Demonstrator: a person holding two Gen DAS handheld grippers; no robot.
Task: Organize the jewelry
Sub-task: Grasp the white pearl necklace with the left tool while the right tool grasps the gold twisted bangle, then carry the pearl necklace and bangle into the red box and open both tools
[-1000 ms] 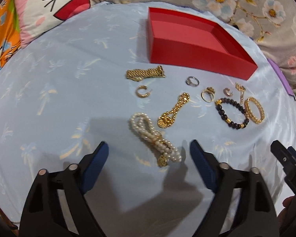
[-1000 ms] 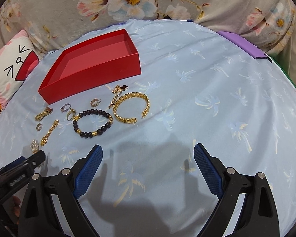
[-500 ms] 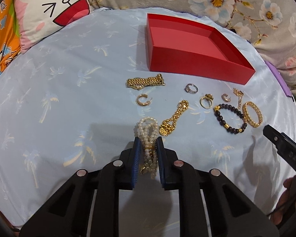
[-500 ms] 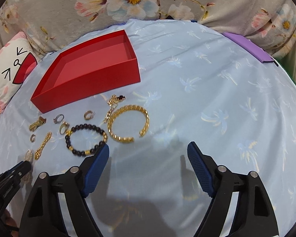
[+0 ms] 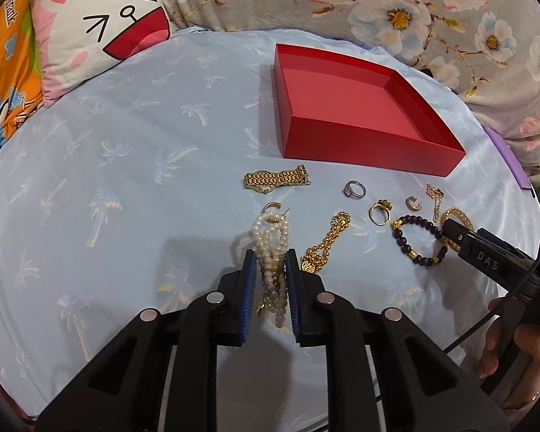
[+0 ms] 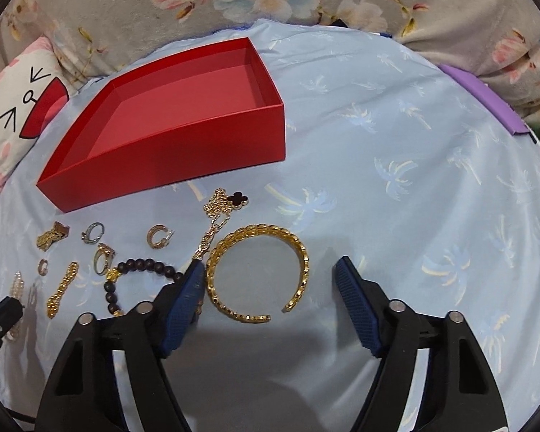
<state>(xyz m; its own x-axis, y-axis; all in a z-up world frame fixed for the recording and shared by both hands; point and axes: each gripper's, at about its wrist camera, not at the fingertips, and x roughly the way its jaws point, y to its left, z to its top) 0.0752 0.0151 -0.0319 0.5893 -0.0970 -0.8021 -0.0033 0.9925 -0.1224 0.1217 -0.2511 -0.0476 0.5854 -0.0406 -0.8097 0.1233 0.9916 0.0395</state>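
Observation:
My left gripper [image 5: 270,256] is shut on a white pearl strand [image 5: 270,232], which bunches between its blue pads on the pale blue cloth. In the right wrist view a gold open bangle [image 6: 259,232] lies between the jaws of my right gripper [image 6: 270,262]. Those jaws are closing; the left pad is close to the bangle and the right pad stands clear of it. A black bead bracelet [image 6: 144,264] lies just left of that left pad. The empty red box [image 5: 359,147] sits beyond the jewelry.
On the cloth lie a gold watch [image 5: 275,180], a gold chain [image 5: 327,244], a silver ring [image 5: 354,189], a gold ring [image 5: 379,212], hoop earrings [image 5: 412,203] and a clover necklace [image 6: 226,205]. A cartoon pillow [image 5: 100,25] is far left, a purple strip [image 6: 485,97] far right.
My left gripper went from wide open to shut on the pearl strand and has held it since. My right gripper moved in over the gold bangle while its jaws narrowed.

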